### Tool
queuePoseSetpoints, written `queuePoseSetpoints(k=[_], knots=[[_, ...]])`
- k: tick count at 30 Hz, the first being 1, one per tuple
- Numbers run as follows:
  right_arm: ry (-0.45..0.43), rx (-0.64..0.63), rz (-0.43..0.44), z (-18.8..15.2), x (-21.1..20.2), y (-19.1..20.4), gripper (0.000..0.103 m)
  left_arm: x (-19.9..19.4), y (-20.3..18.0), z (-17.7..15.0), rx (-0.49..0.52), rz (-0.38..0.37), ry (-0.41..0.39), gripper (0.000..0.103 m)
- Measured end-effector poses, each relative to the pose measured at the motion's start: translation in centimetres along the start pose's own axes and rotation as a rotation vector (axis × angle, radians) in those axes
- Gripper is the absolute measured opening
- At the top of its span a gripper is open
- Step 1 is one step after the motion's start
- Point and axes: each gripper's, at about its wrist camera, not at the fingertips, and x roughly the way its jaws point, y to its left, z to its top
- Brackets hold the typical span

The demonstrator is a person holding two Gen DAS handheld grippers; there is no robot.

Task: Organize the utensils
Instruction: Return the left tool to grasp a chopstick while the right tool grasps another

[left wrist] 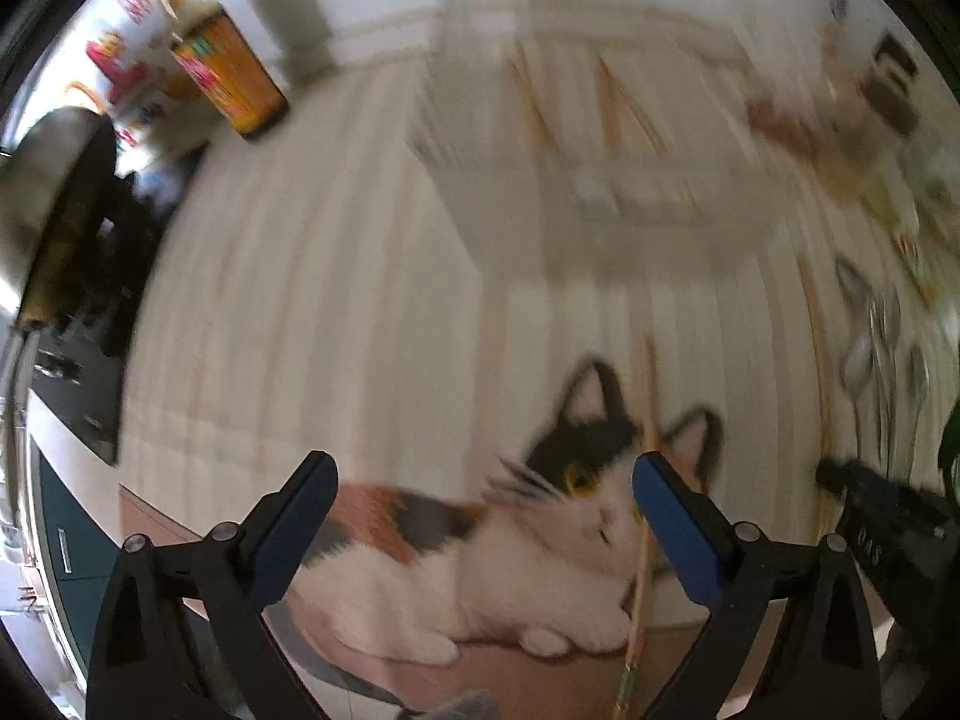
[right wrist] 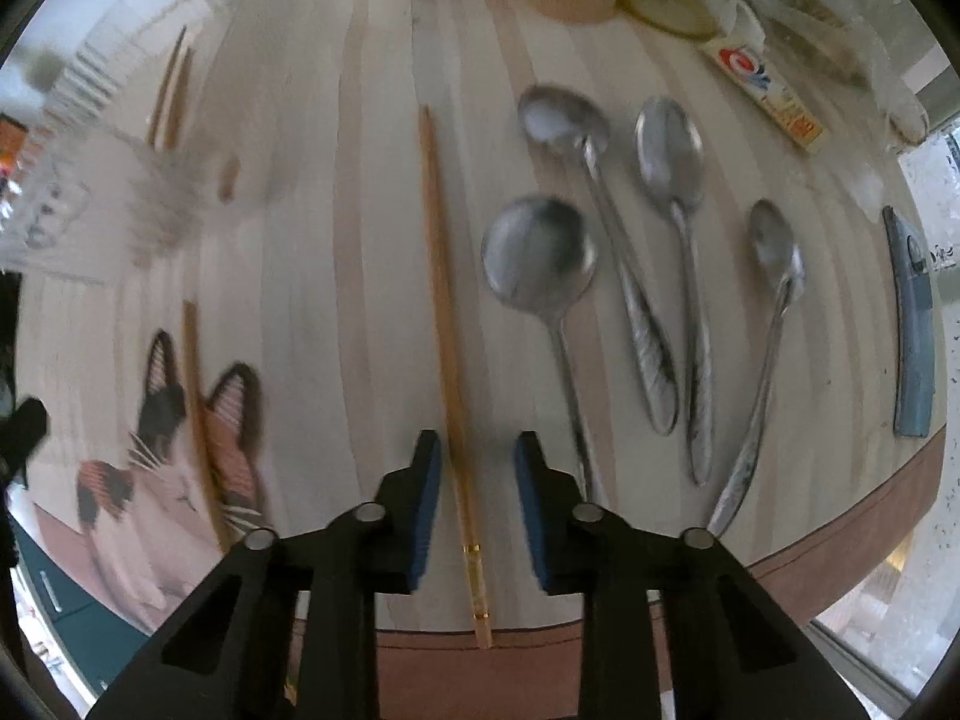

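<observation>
My right tongs [right wrist: 477, 462] straddle a chopstick [right wrist: 447, 324] near the worktop's [right wrist: 360, 240] front edge, pads narrow but not pinching; my left tongs [left wrist: 483, 495] gape wide, empty.

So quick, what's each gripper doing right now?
Left gripper: open wide, holding nothing.
Right gripper: open, narrow, straddling a chopstick, not gripping it.

We see an orange-labelled bottle [left wrist: 231, 75] at the table's far edge, a calico cat print [left wrist: 480, 540] on the mat, and a toothpaste box [right wrist: 762, 90].
</observation>
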Motion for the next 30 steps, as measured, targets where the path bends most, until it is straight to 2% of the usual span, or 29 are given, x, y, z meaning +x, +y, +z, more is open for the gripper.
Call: queuePoseSetpoints(k=[1,3,7,11,14,17,19,21,30], knots=[[-0.005,-0.007,-0.012,-0.1,0.0,0.0,0.012,0.5,-0.4,-0.4,0.004,-0.014,0.025,0.098],[-0.008,-0.009,-0.014,-0.5,0.0,0.0,0.008,1.7,-1.6,-1.3,0.022,-0.050,0.073,0.095],[0.000,-0.013,-0.008,-2.2,-0.1,-0.2,0.007,3.5,-3.5,-2.6,0.057,-0.109,0.150,0.073],[0.018,-0.001,0.009,-3.9,-0.3,-1.0,0.007,4.6,-4.7,-3.5,0.077,-0.135,0.187,0.072],[0.022,0.021,0.029,-4.5,-0.4,-1.6,0.007,4.4,-5.0,-3.6,0.088,-0.141,0.169,0.069],[0.025,0.031,0.036,-4.6,-0.4,-2.0,0.007,3.9,-5.1,-3.6,0.096,-0.142,0.146,0.047],[0.028,0.032,0.034,-4.7,-0.1,-2.2,0.007,3.5,-5.2,-3.3,0.106,-0.141,0.144,0.018],[0.033,0.033,0.031,-4.2,-0.2,-1.8,0.007,3.5,-4.8,-3.1,0.102,-0.144,0.148,0.006],[0.087,-0.025,0.067,-6.1,0.2,1.0,0.007,4.1,-1.1,-2.0,0.040,-0.117,0.145,0.005]])
